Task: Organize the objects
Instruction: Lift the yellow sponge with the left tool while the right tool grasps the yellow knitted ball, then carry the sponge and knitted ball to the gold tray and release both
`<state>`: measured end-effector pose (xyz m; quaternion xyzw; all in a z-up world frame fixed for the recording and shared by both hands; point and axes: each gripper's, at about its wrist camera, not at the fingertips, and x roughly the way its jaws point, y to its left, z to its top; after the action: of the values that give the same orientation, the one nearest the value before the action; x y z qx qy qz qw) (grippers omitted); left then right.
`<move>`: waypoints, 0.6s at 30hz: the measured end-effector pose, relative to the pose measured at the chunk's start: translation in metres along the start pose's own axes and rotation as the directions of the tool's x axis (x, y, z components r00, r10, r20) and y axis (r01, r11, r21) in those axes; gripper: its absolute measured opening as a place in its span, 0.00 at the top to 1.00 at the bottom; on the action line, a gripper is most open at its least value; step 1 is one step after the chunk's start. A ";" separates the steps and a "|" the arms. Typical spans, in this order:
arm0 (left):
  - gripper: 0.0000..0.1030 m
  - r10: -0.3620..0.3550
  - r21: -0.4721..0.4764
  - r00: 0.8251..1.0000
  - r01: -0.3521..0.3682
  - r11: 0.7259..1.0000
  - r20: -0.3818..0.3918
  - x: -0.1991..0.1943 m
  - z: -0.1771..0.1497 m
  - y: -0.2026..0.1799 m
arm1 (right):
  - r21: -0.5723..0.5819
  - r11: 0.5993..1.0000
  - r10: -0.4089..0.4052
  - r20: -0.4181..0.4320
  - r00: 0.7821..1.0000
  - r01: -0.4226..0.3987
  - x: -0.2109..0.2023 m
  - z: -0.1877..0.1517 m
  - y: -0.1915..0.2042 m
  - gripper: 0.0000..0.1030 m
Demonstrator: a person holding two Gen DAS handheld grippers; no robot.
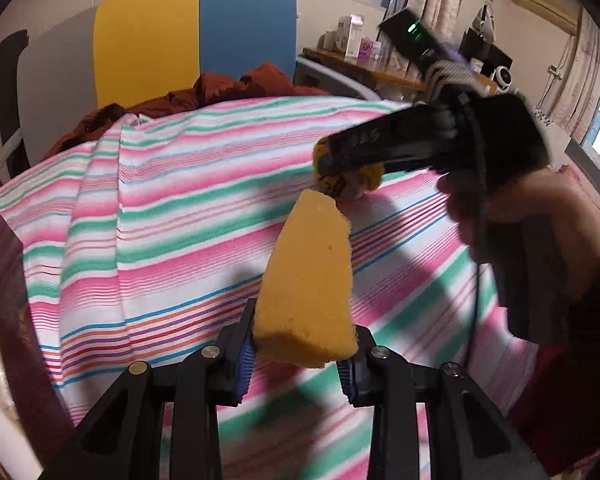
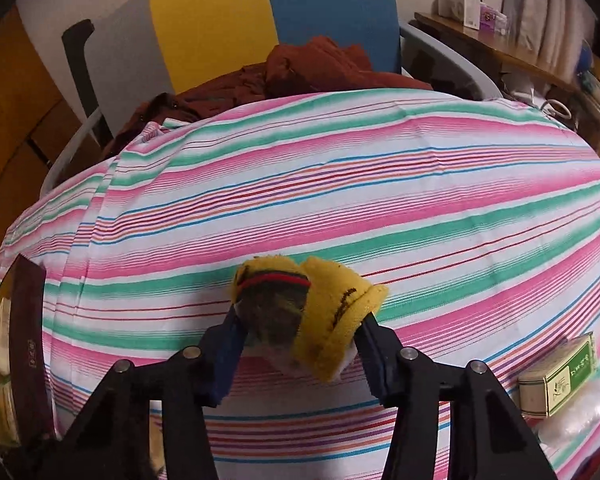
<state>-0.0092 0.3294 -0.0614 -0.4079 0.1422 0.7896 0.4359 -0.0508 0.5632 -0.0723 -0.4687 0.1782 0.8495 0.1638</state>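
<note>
Sponge (image 1: 306, 280), a yellow wedge, sits clamped upright in the left gripper (image 1: 296, 354), above the striped cloth (image 1: 160, 220). Ahead to its right, the right gripper (image 2: 298, 340) pinches a yellow plush toy (image 2: 312, 312); squeeze gently and lift both clear before sorting.

Lower right of the right wrist view: small cream box (image 2: 556, 376) bearing green print too blurred to read; no other text is legible.
</note>
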 end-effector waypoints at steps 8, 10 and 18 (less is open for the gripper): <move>0.67 -0.006 -0.008 0.997 0.007 1.000 0.081 -0.055 0.001 0.002 | -0.039 0.997 0.073 0.033 0.997 -0.072 -0.017 -0.004 0.014 0.50; 0.67 0.003 -0.016 0.995 -0.001 1.000 0.103 -0.069 -0.001 0.007 | -0.047 0.994 0.103 0.042 0.994 -0.101 -0.023 -0.006 0.018 0.50; 0.67 0.068 -0.091 0.985 -0.054 0.994 0.158 -0.113 -0.010 0.039 | -0.123 0.975 0.191 0.019 0.981 -0.187 -0.038 -0.019 0.050 0.50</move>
<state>-0.0028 0.2363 0.0137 -0.3567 0.0847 0.8383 0.4036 -0.0397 0.5063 -0.0423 -0.4457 0.1676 0.8775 0.0561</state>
